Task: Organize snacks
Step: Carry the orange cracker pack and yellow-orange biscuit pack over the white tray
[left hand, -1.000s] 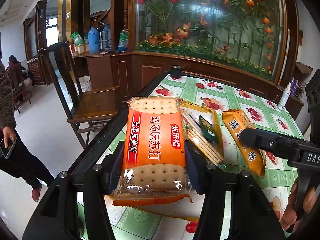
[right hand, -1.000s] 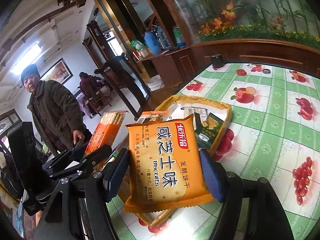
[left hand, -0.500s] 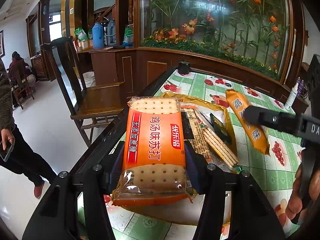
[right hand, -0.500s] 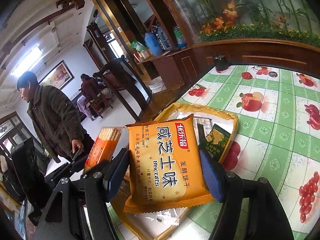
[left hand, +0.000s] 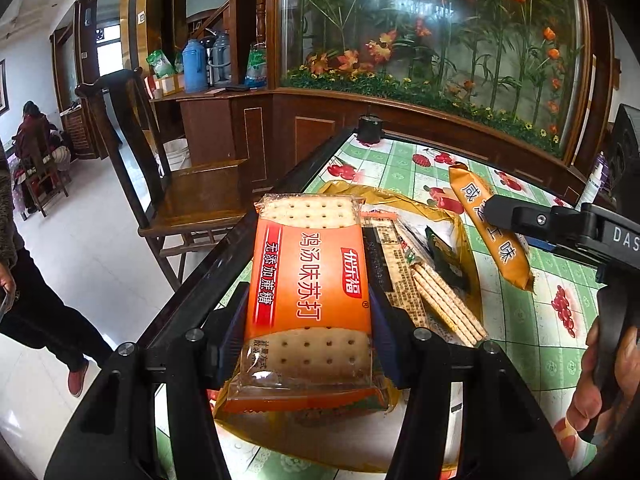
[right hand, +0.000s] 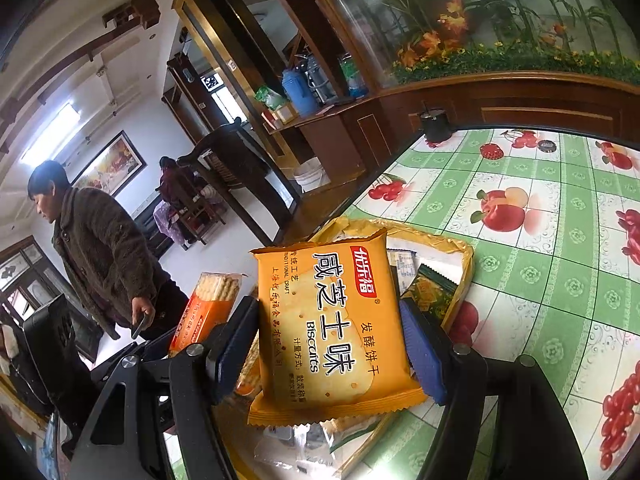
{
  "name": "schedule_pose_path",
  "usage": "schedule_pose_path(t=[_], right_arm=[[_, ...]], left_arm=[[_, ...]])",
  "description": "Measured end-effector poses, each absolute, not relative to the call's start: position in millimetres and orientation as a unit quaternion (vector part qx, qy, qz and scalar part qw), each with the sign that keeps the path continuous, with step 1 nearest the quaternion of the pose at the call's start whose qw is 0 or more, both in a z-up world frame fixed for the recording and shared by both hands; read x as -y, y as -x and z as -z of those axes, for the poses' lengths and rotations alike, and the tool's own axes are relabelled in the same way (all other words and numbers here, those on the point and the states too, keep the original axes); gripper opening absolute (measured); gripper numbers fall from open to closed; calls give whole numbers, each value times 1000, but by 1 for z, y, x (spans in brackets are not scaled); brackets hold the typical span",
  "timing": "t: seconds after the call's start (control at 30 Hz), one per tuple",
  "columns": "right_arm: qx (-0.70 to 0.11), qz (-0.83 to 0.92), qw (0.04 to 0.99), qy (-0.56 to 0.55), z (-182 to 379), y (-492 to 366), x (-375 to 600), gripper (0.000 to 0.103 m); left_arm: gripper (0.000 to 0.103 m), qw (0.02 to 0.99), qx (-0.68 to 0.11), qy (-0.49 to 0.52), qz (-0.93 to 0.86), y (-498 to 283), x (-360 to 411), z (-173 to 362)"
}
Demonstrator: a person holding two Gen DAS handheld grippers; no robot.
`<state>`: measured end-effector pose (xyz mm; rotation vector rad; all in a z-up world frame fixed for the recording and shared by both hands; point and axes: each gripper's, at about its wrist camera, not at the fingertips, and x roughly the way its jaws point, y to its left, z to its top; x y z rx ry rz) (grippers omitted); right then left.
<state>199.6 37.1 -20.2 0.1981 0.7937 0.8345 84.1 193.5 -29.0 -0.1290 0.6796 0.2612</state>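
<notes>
An orange cracker packet (left hand: pixel 308 280) is clamped between the jaws of the left gripper (left hand: pixel 308 320) at the lower centre of the left wrist view, held above a yellow tray (left hand: pixel 400 200) on the bench (left hand: pixel 520 320). A yellow biscuit packet (right hand: pixel 328 320) is clamped between the jaws of the right gripper (right hand: pixel 332 344) at the centre of the right wrist view, also over the tray. Loose snack packets are seen lying in the tray.
</notes>
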Motion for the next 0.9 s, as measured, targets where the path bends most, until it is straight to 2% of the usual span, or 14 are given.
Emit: schedule_pose_path(t=[0.9], right_arm=[[-387,-397,823,-120,39,-220,-46,72]], left_arm=[[55,937,-325,39,-118,-110,-187,16]])
